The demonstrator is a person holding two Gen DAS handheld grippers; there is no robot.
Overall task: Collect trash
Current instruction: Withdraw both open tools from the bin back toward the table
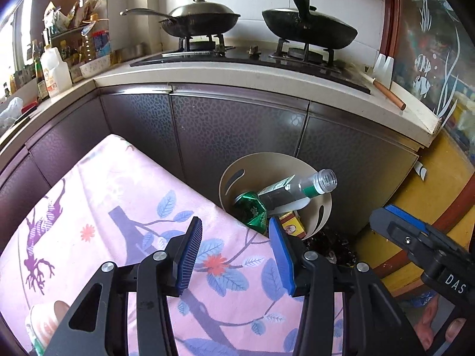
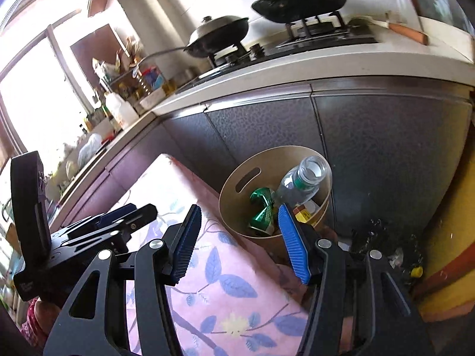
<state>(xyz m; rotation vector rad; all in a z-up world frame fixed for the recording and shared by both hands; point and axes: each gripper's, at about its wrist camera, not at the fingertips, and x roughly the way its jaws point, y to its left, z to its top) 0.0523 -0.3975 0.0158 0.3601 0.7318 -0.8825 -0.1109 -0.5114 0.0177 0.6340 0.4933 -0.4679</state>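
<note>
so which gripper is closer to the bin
Right, though only slightly. The right gripper sits just short of the bin; the left gripper hangs farther out over the floral cloth, both empty.

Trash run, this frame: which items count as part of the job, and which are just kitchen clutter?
Part of the job:
- beige bin
- clear plastic bottle
- crushed green can
- small red-and-yellow box
- both grippers, left and right, jaws empty

Just lying about:
- lidded pan
- black wok
- floral cloth
</note>
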